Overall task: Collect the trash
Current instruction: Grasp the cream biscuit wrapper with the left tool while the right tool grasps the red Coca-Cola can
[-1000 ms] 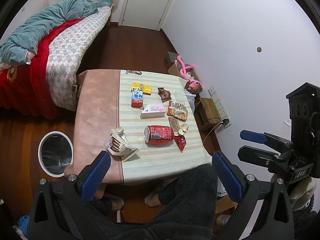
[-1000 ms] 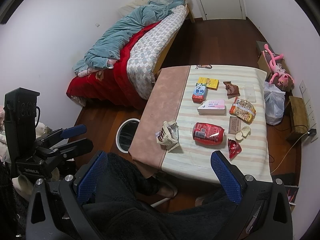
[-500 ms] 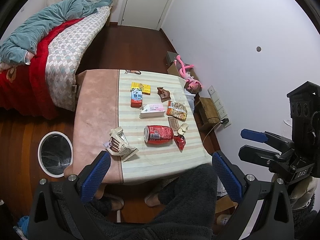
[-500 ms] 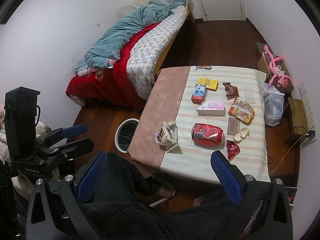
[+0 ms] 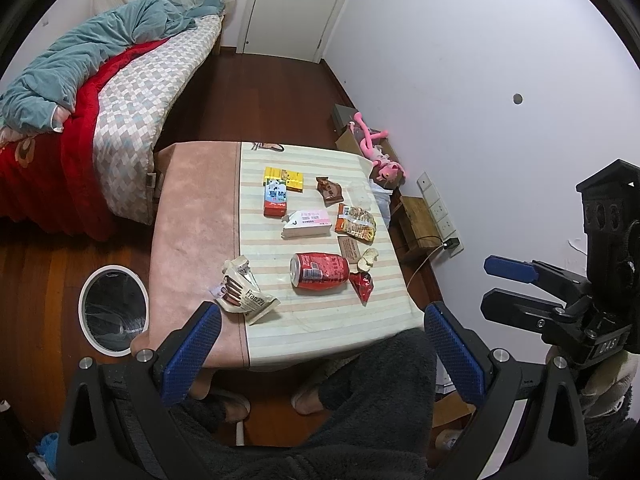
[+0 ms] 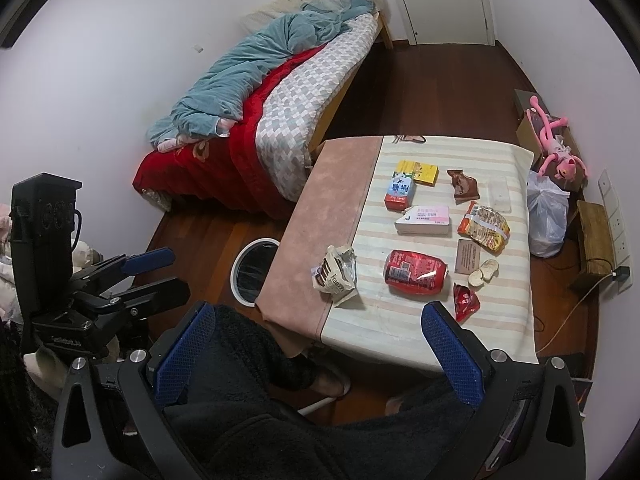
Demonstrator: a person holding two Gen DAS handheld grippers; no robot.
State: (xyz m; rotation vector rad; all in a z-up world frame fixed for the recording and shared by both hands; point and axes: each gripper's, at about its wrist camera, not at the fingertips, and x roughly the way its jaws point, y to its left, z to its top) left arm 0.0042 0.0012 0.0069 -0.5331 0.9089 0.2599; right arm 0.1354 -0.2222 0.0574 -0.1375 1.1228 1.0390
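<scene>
While held high and well apart from the table, left gripper and right gripper both wide, holding nothing. Red can on its side near wrapper; bin beside table.

Beyond your table: bed carried teal duvet over red blanket; pink plush toy lay beside wall; white door stood shut.

left gripper | black frame | blue textured pads | silver screws
</scene>
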